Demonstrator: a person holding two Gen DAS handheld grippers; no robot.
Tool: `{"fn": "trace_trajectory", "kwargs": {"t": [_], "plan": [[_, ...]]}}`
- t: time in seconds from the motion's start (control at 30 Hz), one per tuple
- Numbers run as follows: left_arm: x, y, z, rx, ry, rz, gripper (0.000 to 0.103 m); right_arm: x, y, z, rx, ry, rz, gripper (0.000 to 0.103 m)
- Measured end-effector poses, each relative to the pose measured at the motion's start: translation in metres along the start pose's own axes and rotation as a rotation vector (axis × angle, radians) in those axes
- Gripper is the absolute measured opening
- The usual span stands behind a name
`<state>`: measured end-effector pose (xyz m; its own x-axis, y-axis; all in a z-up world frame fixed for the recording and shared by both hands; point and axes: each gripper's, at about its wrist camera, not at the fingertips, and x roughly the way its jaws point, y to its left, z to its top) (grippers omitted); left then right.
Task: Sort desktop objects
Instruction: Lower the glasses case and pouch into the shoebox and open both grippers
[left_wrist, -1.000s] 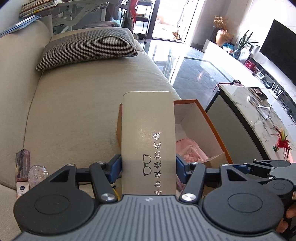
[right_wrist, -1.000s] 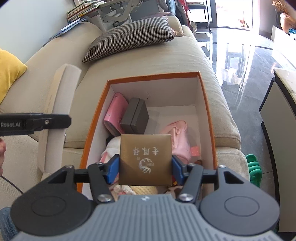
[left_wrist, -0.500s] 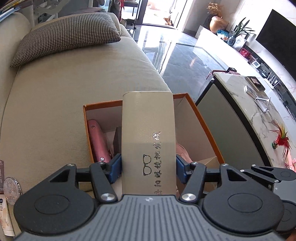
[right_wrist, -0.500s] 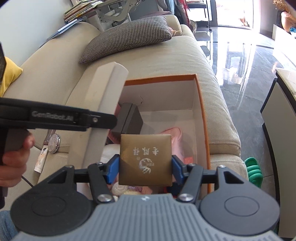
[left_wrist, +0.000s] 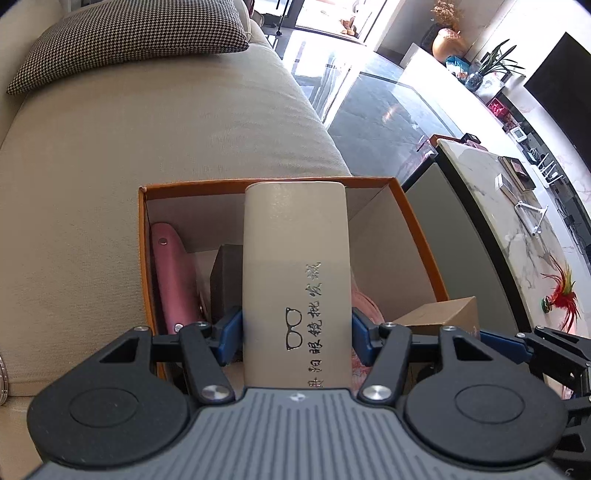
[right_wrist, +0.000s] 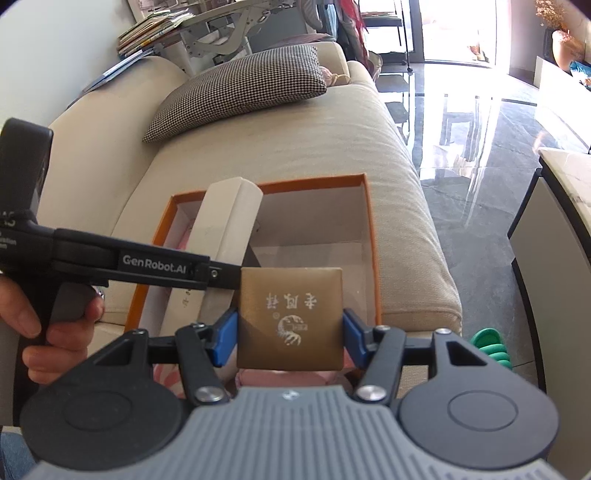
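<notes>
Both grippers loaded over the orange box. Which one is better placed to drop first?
Probably left. Left gripper holds the glasses case out over the orange box; right gripper's gold box sits nearer the front edge.

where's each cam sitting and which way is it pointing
Left wrist: on the left gripper, looking along its fingers over the orange box on the sofa; it grips a beige glasses case.
Right wrist: on the right gripper, facing the same box from its near end; it grips a gold box; the person's left hand shows.
Shared: box, glasses case, houndstooth cushion.
</notes>
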<state>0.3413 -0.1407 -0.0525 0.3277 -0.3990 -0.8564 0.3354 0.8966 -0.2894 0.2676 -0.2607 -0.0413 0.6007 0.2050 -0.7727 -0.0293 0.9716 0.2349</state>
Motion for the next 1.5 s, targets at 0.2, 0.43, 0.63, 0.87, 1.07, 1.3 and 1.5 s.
{"fn": "trace_trajectory", "kwargs": {"t": [0.2,0.43,0.63,0.87,1.07,1.3,1.5], "plan": [[0.013,-0.006,0.005,0.026,0.035,0.012,0.069,0.008,-0.007,0.003,0.021,0.007,-0.006,0.060],[0.024,-0.015,0.013,-0.029,0.070,-0.048,0.069,0.006,-0.012,0.003,0.042,-0.001,-0.014,0.060],[0.035,-0.013,0.013,-0.081,0.092,-0.088,0.070,0.001,-0.020,0.001,0.062,-0.008,-0.035,0.060],[0.042,-0.002,0.011,-0.137,0.121,-0.129,0.070,0.001,-0.020,0.000,0.068,-0.007,-0.022,0.060],[0.047,-0.001,0.010,-0.162,0.140,-0.141,0.074,-0.002,-0.021,-0.004,0.073,-0.011,-0.024,0.060],[0.044,-0.007,0.012,-0.164,0.127,-0.122,0.080,-0.004,-0.019,-0.004,0.059,-0.007,-0.019,0.060],[0.023,-0.009,0.008,-0.132,0.084,-0.097,0.080,-0.001,-0.016,-0.003,0.059,-0.005,-0.023,0.060]]}}
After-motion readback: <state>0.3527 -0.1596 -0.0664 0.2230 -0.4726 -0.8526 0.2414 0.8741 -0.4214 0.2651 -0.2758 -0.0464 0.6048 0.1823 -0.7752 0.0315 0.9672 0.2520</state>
